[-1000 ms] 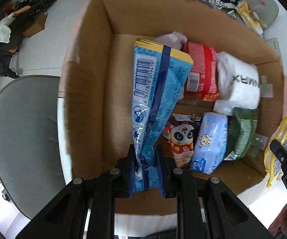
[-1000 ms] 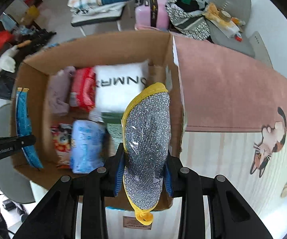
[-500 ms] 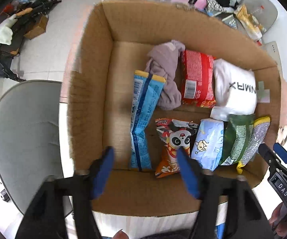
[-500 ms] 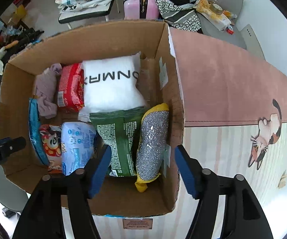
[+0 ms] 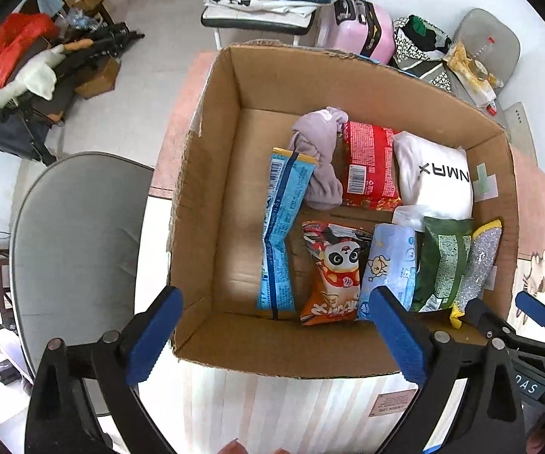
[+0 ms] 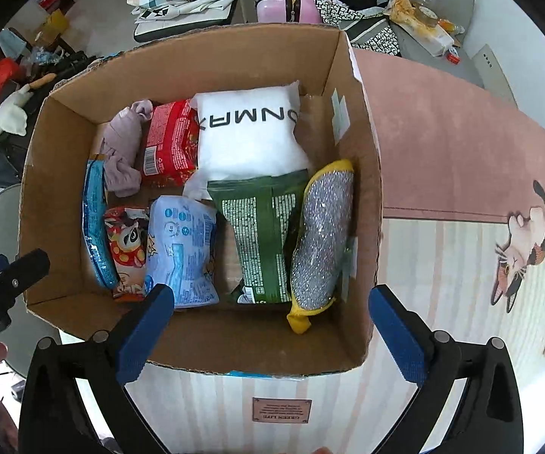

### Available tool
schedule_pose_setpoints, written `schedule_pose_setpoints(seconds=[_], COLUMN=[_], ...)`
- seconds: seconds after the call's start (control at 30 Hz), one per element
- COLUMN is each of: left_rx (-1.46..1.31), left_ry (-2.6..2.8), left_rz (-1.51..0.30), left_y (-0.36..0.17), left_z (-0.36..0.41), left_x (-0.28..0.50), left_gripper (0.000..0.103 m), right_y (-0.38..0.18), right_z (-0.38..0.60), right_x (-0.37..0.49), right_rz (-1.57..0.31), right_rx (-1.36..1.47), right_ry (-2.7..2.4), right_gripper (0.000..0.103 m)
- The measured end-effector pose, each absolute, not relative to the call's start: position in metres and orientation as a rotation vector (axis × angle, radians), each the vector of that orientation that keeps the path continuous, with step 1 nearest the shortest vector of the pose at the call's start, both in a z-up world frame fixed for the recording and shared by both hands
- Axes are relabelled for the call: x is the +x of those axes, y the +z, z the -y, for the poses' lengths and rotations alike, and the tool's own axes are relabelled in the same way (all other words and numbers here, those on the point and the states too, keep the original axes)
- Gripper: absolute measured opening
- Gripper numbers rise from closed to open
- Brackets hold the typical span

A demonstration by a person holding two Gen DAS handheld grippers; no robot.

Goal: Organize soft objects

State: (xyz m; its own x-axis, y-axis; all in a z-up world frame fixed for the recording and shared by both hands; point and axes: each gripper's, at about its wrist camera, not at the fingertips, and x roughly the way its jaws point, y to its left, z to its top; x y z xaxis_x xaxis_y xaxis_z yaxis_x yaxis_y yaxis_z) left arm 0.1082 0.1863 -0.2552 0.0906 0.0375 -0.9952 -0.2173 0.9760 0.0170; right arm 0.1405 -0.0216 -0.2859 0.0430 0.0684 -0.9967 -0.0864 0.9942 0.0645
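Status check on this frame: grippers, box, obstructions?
Left gripper open, empty. Right gripper open, empty. Blue packet and silver sponge inside box. Nothing blocking.

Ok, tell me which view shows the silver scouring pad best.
Right wrist: the silver scouring pad lies full-length and unobstructed against the cardboard box wall. Left wrist shows the pad smaller, near the frame edge, tucked beside the green packet.

- the white square pillow in the brown cardboard box bears large black mirrored letters, reading about "NMAX" in the left wrist view; the first letters are cut off by its fold
- the small brown plaque on the striped mat has two printed lines, too small to read
- the red crinkled snack packet carries a white barcode label; its digits are illegible
- the black body of the other gripper shows white letters, seemingly "DAS", seen upside down
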Motion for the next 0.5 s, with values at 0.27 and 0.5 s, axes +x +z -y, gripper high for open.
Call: schedule_pose_setpoints(seconds=[0.27, 0.5], left_rx=[-0.129, -0.121], left_ry=[0.191, 0.184], left_rz=[-1.442, -1.338], left_y=[-0.246, -0.191], left_z=[-0.169, -0.148], left_x=[0.099, 0.073], left_gripper=[0.101, 0.101], right_y=[-0.279, -0.215], right_z=[0.035, 0.054], right_x=[0.130, 0.104], right_rz=[-1.509, -1.398], right_rx=[0.005, 0.024], right_ry=[0.112, 0.143], right_gripper=[0.103, 0.103])
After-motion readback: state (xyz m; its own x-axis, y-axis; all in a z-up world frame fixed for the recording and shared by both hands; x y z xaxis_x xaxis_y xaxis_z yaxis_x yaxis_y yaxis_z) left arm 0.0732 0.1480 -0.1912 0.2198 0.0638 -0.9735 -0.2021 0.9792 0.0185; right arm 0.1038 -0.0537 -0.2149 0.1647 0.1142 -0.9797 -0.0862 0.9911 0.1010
